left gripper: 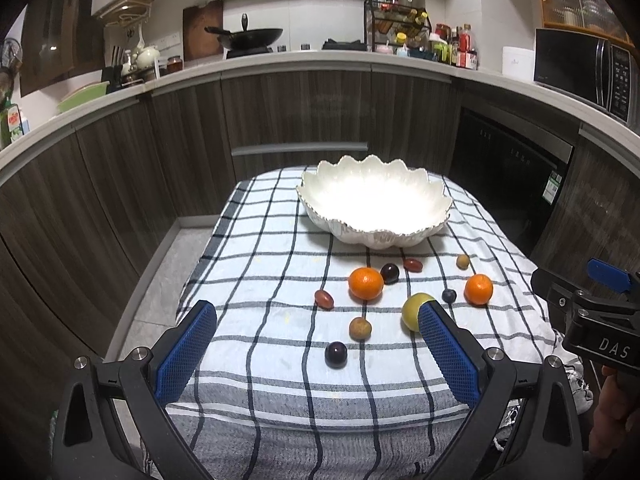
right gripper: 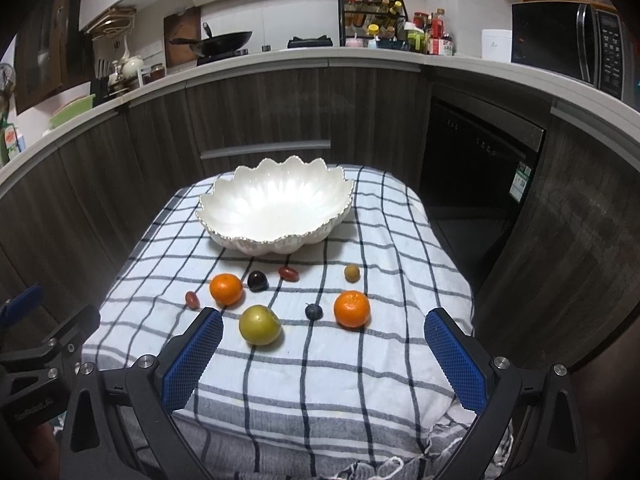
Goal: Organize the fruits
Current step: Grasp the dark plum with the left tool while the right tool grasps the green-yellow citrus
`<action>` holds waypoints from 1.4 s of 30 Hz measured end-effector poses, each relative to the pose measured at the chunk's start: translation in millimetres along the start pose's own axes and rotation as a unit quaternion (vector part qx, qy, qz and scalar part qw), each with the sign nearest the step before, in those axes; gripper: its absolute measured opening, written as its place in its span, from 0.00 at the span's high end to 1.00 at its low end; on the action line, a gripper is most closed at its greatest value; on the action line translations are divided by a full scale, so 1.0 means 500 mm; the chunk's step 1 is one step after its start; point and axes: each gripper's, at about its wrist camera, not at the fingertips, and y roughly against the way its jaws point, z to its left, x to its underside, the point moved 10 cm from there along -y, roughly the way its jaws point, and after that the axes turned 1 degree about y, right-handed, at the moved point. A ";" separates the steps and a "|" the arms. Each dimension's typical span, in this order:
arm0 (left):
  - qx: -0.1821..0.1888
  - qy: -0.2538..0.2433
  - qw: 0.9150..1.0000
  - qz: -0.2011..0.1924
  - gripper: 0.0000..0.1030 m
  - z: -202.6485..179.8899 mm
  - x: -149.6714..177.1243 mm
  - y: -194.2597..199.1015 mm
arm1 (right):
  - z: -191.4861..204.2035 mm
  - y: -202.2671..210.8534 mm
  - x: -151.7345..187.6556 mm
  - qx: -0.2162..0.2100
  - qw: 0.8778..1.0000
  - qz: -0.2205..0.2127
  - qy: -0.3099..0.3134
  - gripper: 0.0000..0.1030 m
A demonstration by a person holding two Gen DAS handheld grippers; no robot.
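Observation:
A white scalloped bowl (left gripper: 376, 206) (right gripper: 276, 210) stands empty at the far end of a checked cloth (left gripper: 280, 264) (right gripper: 360, 360). Several fruits lie in front of it: two oranges (left gripper: 365, 283) (left gripper: 478, 289) (right gripper: 226, 289) (right gripper: 351, 309), a yellow-green apple (left gripper: 412, 312) (right gripper: 260, 325), dark plums (left gripper: 335, 354) (left gripper: 389, 273) (right gripper: 257, 281), red dates (left gripper: 323, 299) (right gripper: 289, 273), brown longans (left gripper: 360, 328) (right gripper: 352, 272) and a blueberry (left gripper: 449, 295) (right gripper: 313, 311). My left gripper (left gripper: 318, 320) is open and empty above the near cloth. My right gripper (right gripper: 324, 326) is open and empty, nearest the apple and right orange.
Dark wood cabinets and a curved counter ring the table. A black oven (right gripper: 480, 168) stands at the right, with a microwave (right gripper: 568, 40) above it. A wok (left gripper: 250, 36) and a spice rack (left gripper: 400, 28) sit on the counter. The floor (left gripper: 160, 292) drops away at the left.

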 end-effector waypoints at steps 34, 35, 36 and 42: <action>0.013 -0.002 0.989 0.149 0.23 0.000 0.084 -0.171 | 0.068 -0.186 0.031 -0.039 0.994 0.093 0.047 0.01; 0.013 -0.001 0.988 0.152 0.23 -0.001 0.086 -0.174 | 0.070 -0.191 0.032 -0.040 0.993 0.095 0.048 0.01; 0.013 0.000 0.988 0.155 0.24 0.000 0.089 -0.179 | 0.072 -0.196 0.033 -0.041 0.993 0.096 0.049 0.01; 0.020 -0.002 0.983 0.185 0.36 -0.009 0.116 -0.206 | 0.088 -0.219 0.042 -0.051 0.991 0.105 0.061 0.01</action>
